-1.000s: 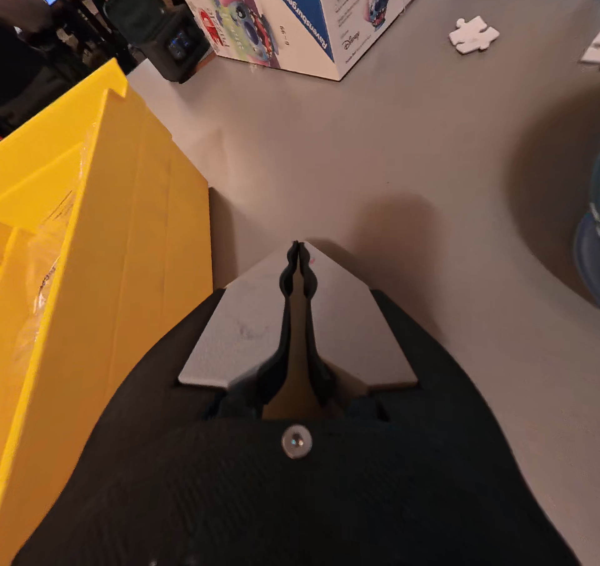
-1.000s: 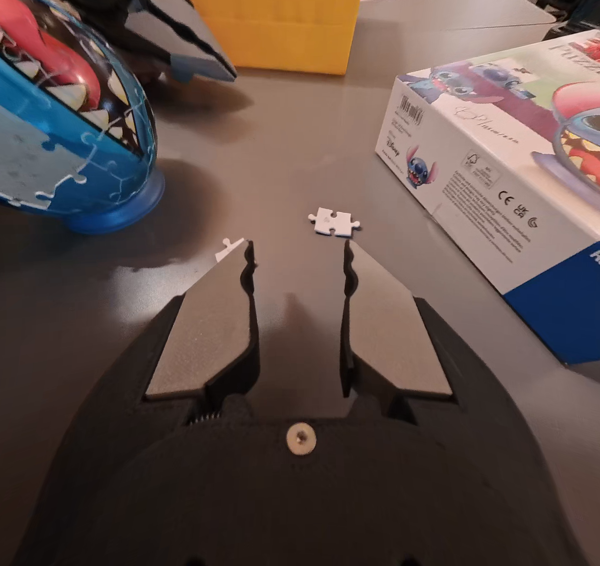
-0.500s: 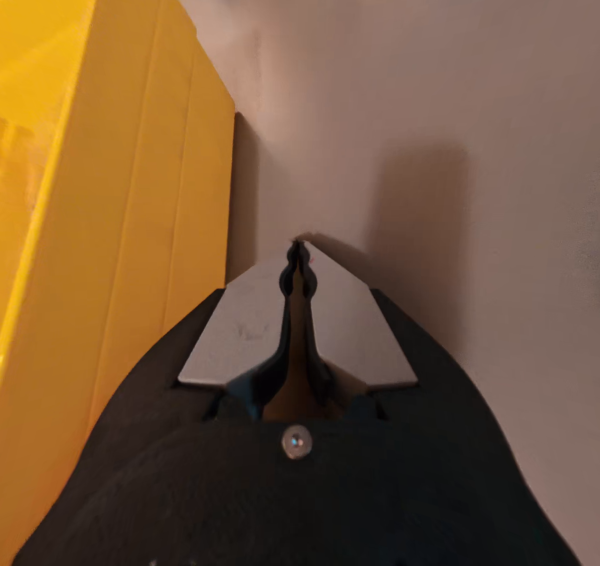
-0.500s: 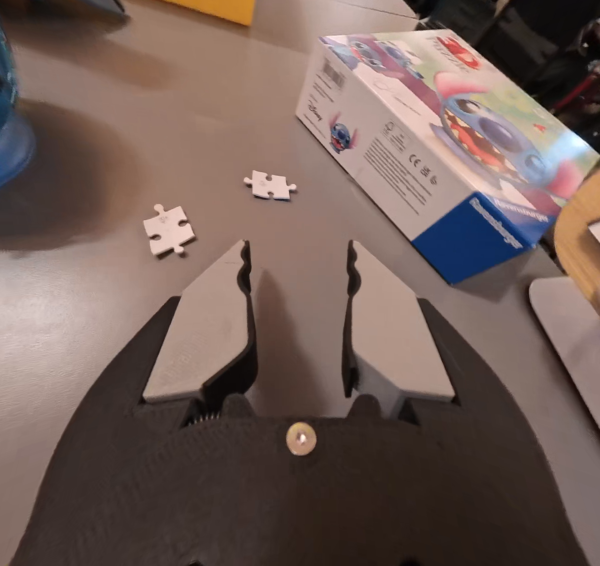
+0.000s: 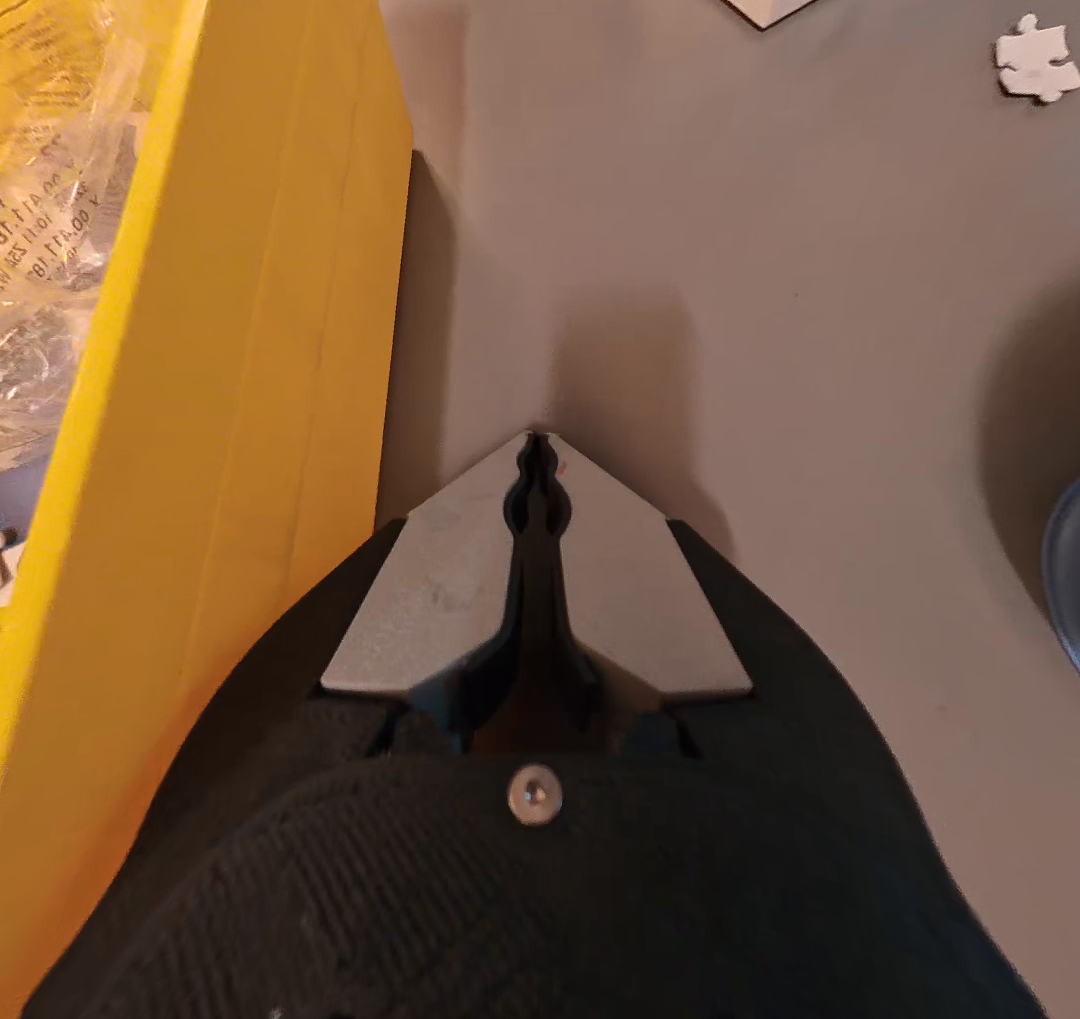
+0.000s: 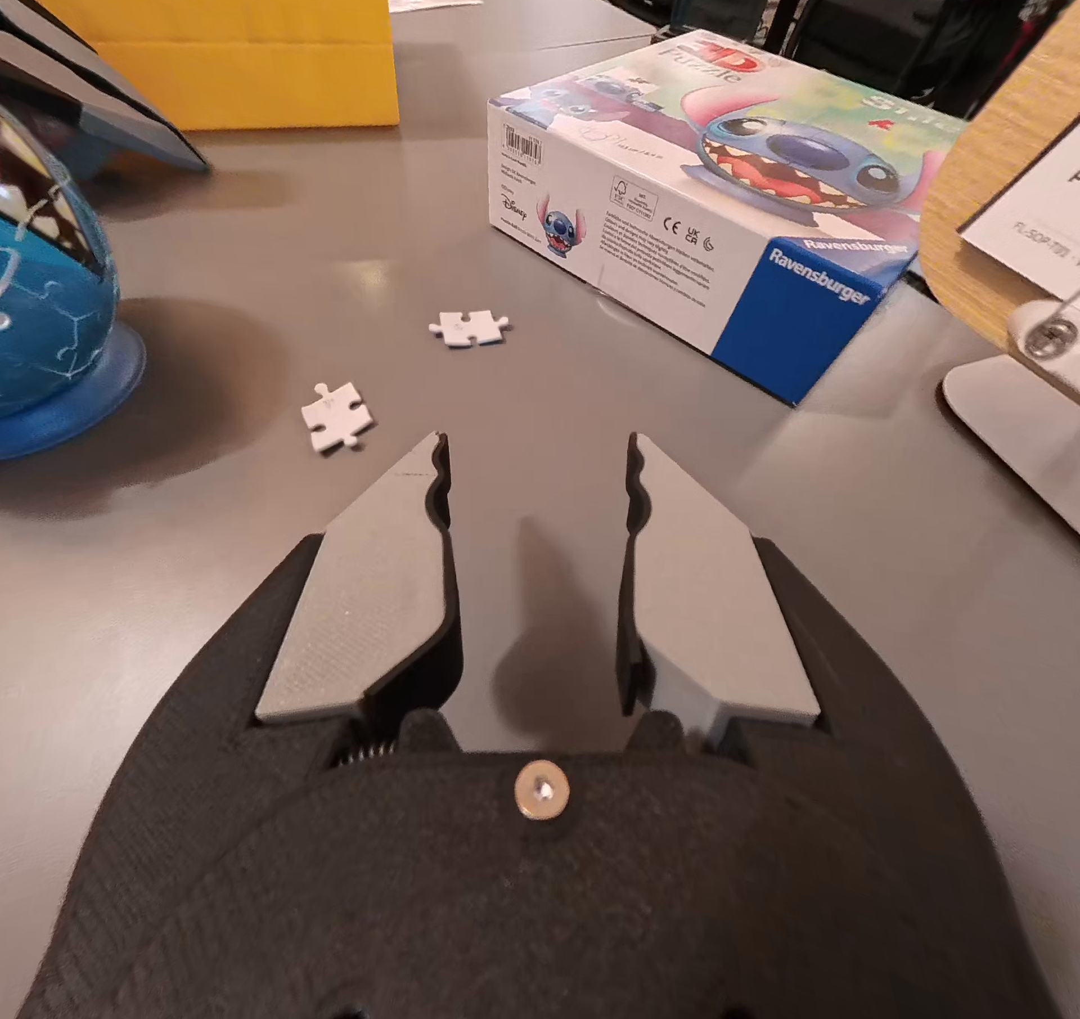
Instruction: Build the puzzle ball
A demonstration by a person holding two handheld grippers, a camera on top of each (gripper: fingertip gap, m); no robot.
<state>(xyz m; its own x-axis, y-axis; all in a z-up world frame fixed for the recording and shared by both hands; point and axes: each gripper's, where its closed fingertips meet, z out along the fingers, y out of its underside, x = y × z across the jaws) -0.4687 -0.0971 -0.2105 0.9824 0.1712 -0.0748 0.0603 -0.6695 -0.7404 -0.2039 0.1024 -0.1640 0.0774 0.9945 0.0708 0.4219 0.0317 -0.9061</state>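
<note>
The blue puzzle ball (image 6: 47, 313) stands on its blue ring base at the left edge of the right wrist view; only its base edge (image 5: 1063, 570) shows in the left wrist view. Two white puzzle pieces lie face down on the grey table: one (image 6: 338, 417) just ahead-left of my right gripper, one (image 6: 469, 327) farther ahead. One piece (image 5: 1037, 64) shows in the left wrist view. My right gripper (image 6: 535, 453) is open and empty above the table. My left gripper (image 5: 535, 438) is shut and empty beside the yellow bin; it also shows in the right wrist view (image 6: 87, 102).
A yellow bin (image 5: 193, 348) with clear plastic bags stands close on the left gripper's left. The puzzle box (image 6: 701, 219) lies ahead-right of the right gripper. A wooden board on a white stand (image 6: 1017, 383) is at the far right. Chairs stand beyond the table. Spacing between my two grippers at the tips: around 35 cm.
The right gripper has swung right, from the ball toward the box, and the two pieces now lie ahead-left. The left gripper dipped toward the bin side, then lifted slightly. Both jaws unchanged.
</note>
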